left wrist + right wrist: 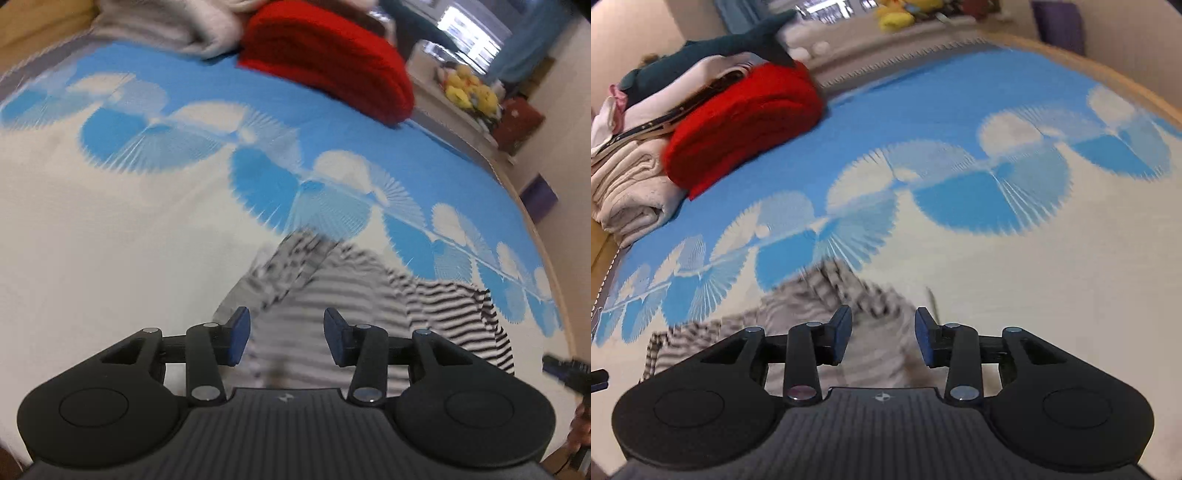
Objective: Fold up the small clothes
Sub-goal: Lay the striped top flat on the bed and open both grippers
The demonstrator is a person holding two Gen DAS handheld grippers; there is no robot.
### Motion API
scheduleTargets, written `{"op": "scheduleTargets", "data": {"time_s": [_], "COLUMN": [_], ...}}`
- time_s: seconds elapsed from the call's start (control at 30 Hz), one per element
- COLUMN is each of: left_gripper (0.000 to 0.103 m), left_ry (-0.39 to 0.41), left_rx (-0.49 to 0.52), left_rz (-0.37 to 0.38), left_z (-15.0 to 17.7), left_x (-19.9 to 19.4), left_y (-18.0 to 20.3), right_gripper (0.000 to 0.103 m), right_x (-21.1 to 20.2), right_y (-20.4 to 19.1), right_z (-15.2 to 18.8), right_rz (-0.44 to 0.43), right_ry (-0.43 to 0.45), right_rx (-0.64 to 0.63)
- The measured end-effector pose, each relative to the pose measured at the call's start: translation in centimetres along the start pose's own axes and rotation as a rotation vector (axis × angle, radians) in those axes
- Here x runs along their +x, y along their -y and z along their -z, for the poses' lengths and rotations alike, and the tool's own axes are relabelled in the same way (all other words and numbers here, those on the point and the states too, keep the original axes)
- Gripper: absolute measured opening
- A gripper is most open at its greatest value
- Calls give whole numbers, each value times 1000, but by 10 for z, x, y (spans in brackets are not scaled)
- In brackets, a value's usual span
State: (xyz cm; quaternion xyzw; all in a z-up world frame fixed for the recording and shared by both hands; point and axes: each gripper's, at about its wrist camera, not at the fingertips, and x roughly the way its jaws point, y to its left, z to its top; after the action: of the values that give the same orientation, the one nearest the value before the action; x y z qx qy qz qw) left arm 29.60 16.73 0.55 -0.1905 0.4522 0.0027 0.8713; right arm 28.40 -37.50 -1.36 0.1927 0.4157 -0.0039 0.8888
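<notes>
Left gripper [287, 336] hovering with jaws parted, nothing between the pads, above the striped top [369, 295]. Right gripper [882, 336] likewise parted and empty over the same top [827, 302]. No earlier frame to compare.

Top lying on the bedspread [92, 229], partly gathered, a fold seemingly laid across its upper end; probably mid-fold, with more folds and stacking likely remaining. Blur hiding the exact shape.

Beyond, a red blanket [746, 125] sitting beside a pile of pale linens [631, 192]; yellow plush toys [469, 92] resting on a ledge near the window [465, 33].
</notes>
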Motion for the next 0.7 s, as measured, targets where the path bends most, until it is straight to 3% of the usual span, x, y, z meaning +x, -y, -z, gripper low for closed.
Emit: {"op": "scheduleTargets", "data": {"time_s": [0.1,0.3,0.53,0.7], "left_gripper": [47,47,47,47], "left_ry": [-113,-326,-386,-363], "left_rx": [-118,-275,-342,-314], "left_rz": [-36,-59,-84,-118], "left_z": [22,53,58,59], "left_x": [12,42,57,58], "left_y": [-29,-61,-80,-72], "right_gripper": [47,47,48,48], "right_x": [-15,-2,13,23], "right_y": [17,43,44,38], "right_z": [29,81,94,98], "right_rz": [26,83,82,120], "right_ry": [-34,-182,-242,-254], "right_rx": [22,96,137,132]}}
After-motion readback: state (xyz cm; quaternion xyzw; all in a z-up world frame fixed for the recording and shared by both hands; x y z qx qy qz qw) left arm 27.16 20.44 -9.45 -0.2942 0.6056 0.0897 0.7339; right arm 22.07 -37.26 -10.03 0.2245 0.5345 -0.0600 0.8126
